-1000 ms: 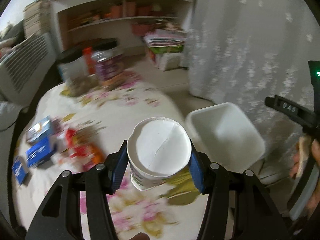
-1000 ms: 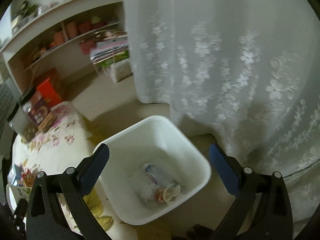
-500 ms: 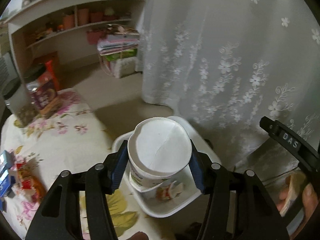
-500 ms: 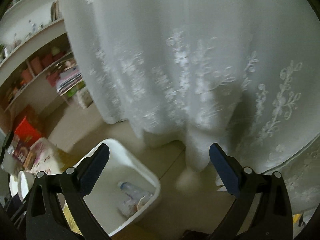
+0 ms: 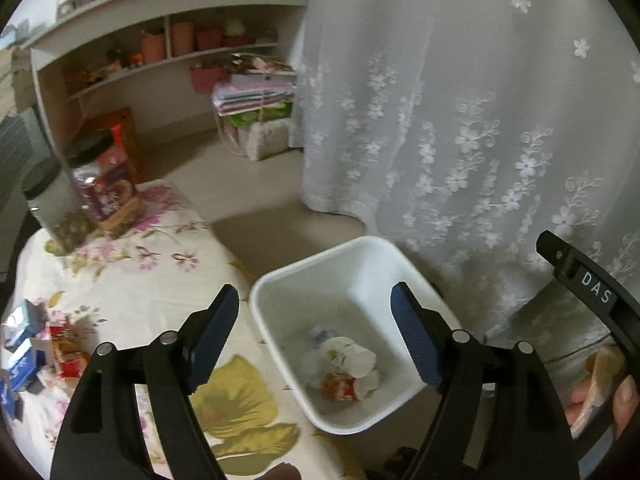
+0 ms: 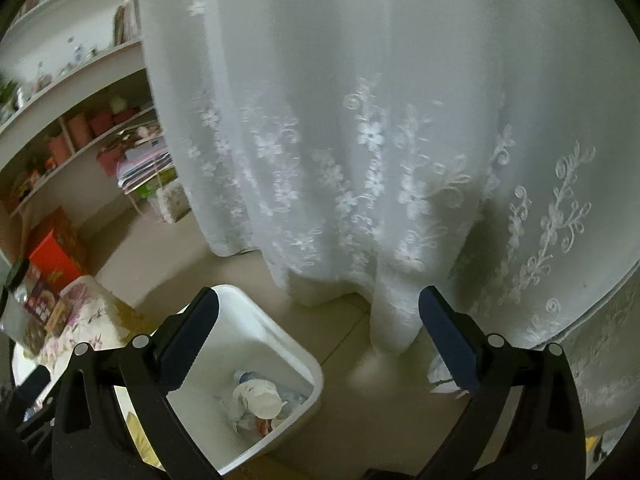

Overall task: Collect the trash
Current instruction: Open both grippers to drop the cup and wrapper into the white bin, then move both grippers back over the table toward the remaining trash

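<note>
A white plastic bin (image 5: pixel 296 280) stands on the floor beside the flowered table (image 5: pixel 132 272). My left gripper (image 5: pixel 316 340) hangs over the bin, its jaws opening with nothing between them. A white paper cup (image 5: pixel 352 358) lies on its side in the bin on a bottle and wrappers. In the right wrist view the same bin (image 6: pixel 276 332) sits at lower left with the cup (image 6: pixel 260 398) inside. My right gripper (image 6: pixel 318 340) is open and empty above the floor, just right of the bin.
A lace curtain (image 5: pixel 460 120) hangs close behind the bin. Jars (image 5: pixel 100 188) stand at the table's far edge, and small boxes and wrappers (image 5: pixel 36 352) lie at its left. Shelves (image 5: pixel 160 52) line the back wall. A hand (image 5: pixel 612 396) holds the other gripper's handle at right.
The left gripper carried the white cup from over the table to over the bin, then opened; the cup now lies in the bin. The right gripper swung rightward toward the curtain.
</note>
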Tool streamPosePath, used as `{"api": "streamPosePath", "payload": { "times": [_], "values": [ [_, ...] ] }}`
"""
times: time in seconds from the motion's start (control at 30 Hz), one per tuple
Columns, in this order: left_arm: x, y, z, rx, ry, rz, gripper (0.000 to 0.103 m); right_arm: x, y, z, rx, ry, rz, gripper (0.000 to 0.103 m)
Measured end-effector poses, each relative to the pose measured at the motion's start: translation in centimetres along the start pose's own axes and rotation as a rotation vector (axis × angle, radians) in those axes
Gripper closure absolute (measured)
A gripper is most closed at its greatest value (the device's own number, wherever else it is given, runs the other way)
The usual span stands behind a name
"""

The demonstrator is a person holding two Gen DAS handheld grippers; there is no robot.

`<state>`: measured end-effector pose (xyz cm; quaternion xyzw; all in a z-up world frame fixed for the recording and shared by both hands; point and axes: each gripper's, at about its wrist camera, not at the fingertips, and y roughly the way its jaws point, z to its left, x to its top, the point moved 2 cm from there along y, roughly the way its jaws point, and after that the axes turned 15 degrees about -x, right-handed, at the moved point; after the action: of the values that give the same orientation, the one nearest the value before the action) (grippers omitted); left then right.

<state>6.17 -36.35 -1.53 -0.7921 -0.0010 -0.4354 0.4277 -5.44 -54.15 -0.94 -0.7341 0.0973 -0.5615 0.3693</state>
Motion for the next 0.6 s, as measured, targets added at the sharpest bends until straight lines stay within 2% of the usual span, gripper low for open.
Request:
{"api": "streamPosePath", "payload": {
  "times": [0.37, 0.47, 0.6],
  "values": [
    [-2.0, -5.1, 6.3, 0.205, -0.057, -0.08, 0.026, -2.9, -4.0, 6.8, 0.049, -0.156, -0.082, 0.007],
    [-2.9, -6.2, 8.6, 0.242, -0.085, -0.082, 0.019, -4.1, -5.1, 9.2, 0.09, -0.214, -0.084, 0.007],
    [-4.3, -7.4, 11.2, 0.281, -0.126, -0.077, 0.019, -5.7, -6.6, 11.8, 0.125, -0.28, -0.099, 0.007]
  ]
}}
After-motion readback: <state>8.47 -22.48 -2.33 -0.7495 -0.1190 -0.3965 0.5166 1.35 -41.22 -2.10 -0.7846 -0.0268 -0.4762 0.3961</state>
